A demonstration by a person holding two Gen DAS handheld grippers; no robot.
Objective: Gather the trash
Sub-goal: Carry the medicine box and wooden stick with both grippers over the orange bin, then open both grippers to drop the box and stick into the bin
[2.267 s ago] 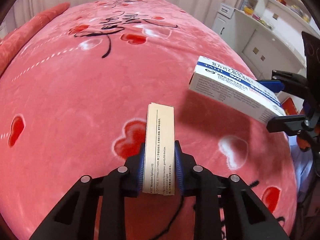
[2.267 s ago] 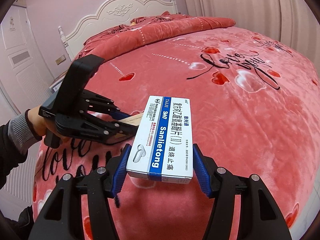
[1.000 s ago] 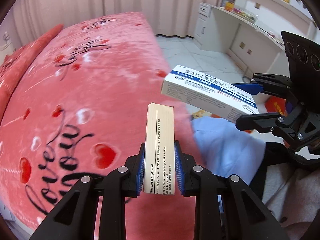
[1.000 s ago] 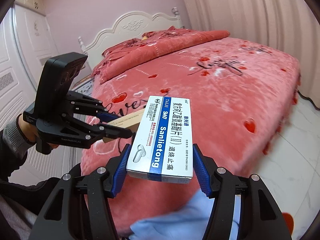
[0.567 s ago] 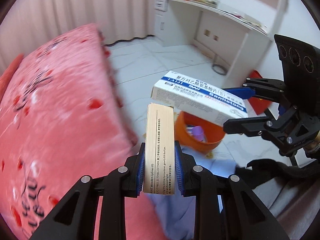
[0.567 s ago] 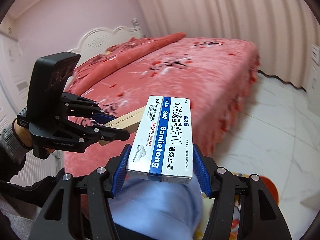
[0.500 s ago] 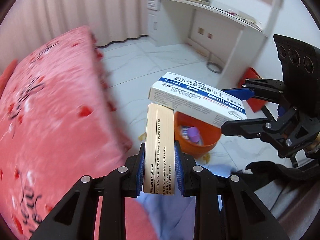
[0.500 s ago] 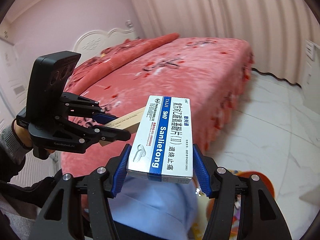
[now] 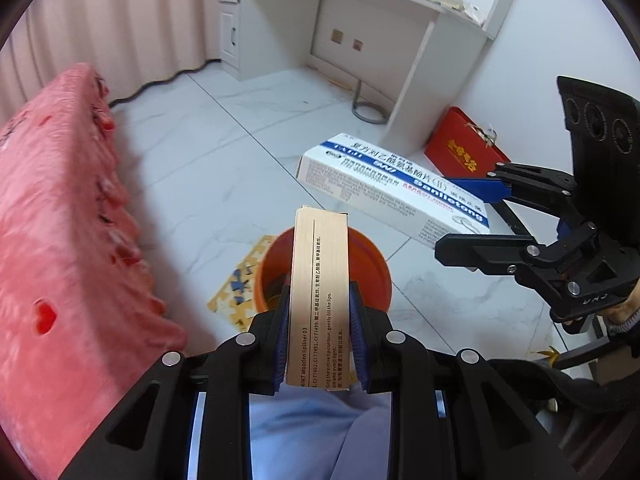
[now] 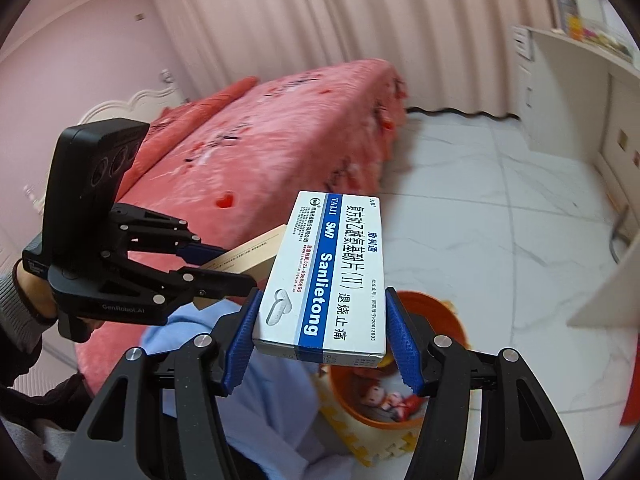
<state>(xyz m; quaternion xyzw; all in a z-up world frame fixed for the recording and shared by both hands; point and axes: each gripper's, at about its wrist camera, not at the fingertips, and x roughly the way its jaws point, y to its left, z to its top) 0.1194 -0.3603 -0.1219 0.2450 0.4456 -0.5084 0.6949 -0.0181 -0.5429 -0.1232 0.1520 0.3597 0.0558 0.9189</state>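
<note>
Now both grippers are carrying trash toward the orange bin point(image 9: 372, 268) on the floor: left gripper point(image 9: 319, 344) clamping the lipliner box point(image 9: 318, 280), right gripper point(image 10: 322, 344) clamping the medicine box point(image 10: 328, 280); next, positioning over the bin and releasing.

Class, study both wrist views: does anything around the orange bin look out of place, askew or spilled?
Nothing is spilled. One oddity: the yellow foam puzzle mat under the round orange plastic bin lies skewed to the floor tiles, with blue-and-white pieces showing. Each claw holds its carton squarely; the white-and-blue medicine box looks undamaged.
</note>
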